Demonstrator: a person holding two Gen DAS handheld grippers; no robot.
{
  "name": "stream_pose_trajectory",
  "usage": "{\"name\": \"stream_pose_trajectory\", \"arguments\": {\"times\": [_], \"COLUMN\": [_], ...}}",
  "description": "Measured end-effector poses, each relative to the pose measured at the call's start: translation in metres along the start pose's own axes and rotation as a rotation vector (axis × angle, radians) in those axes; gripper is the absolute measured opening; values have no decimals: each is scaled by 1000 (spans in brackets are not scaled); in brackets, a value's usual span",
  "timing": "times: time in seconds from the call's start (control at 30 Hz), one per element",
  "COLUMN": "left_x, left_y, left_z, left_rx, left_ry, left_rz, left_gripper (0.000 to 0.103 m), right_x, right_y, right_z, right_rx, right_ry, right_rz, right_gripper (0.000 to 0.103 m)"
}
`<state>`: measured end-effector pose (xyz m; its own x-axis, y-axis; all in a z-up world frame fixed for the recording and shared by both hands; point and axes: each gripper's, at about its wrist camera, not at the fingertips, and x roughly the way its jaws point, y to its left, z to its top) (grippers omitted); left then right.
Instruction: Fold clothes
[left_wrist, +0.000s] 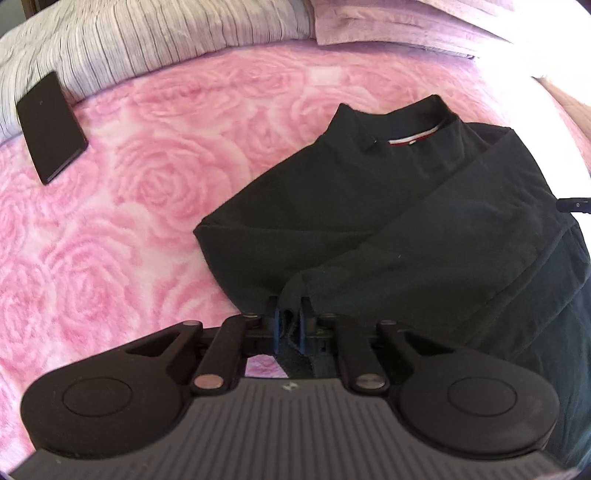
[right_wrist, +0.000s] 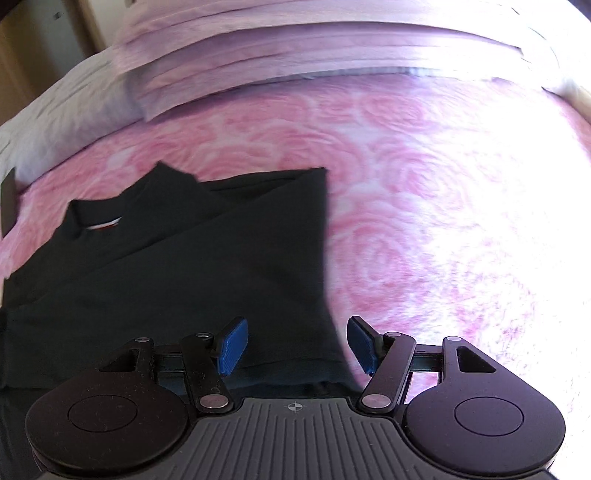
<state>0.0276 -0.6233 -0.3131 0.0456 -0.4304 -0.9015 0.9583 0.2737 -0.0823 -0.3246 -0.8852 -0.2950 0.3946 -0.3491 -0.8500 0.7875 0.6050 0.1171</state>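
Mid-fold: left hand-held gripper (left_wrist: 289, 321) pinches the black T-shirt (left_wrist: 388, 221) hem, right hand-held gripper (right_wrist: 295, 345) spread; next, carry the hem toward the collar (left_wrist: 399, 122)

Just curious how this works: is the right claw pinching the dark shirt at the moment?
No, the right claw is open, its blue pads spread apart above the dark shirt with nothing clamped between them.

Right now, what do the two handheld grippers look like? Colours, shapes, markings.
Both match. The left gripper and right gripper have black linkage arms with silver rivets, round black discs at each side, and a grey ribbed body bearing a small crosshair mark. Finger pads are blue and ribbed. No cables or sleeves visible.
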Motion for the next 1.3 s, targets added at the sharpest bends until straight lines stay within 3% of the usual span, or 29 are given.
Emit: {"name": "stream_pose_trajectory", "arguments": {"times": [0.13, 0.23, 0.33, 0.47, 0.57, 0.67, 0.8, 0.9, 1.17, 1.3], "left_x": [11, 10, 1, -24, -35, -30, -29, -49, -106, -119], "left_y": [-5, -7, -7, -12, -24, -44, -61, -69, -111, -136], "left_z": [1, 1, -3, -16, -35, -58, -89, -109, -166, -193], "left_rx": [22, 34, 31, 16, 18, 91, 135, 112, 99, 193], "left_ry": [24, 25, 22, -8, -14, 36, 89, 94, 114, 127], "left_rz": [20, 44, 73, 95, 75, 61, 102, 141, 170, 149], "left_gripper": [8, 17, 25, 25, 25, 25, 26, 26, 32, 36], "right_x": [18, 26, 22, -11, -39, -44, -40, -59, -93, -113], "right_y": [-11, -18, -25, -5, 8, 20, 21, 23, 27, 26], "right_z": [2, 4, 7, 4, -13, -40, -76, -88, -128, -147], "right_rx": [-21, -100, -71, -121, -129, -160, -231, -303, -445, -436], "right_ry": [72, 92, 89, 10, -26, 49, 183, 171, 289, 301], "right_rz": [-28, -98, -102, -89, 23, 130, 134, 136, 158, 163], "right_gripper": [63, 63, 63, 63, 63, 63, 63, 63, 63, 63]}}
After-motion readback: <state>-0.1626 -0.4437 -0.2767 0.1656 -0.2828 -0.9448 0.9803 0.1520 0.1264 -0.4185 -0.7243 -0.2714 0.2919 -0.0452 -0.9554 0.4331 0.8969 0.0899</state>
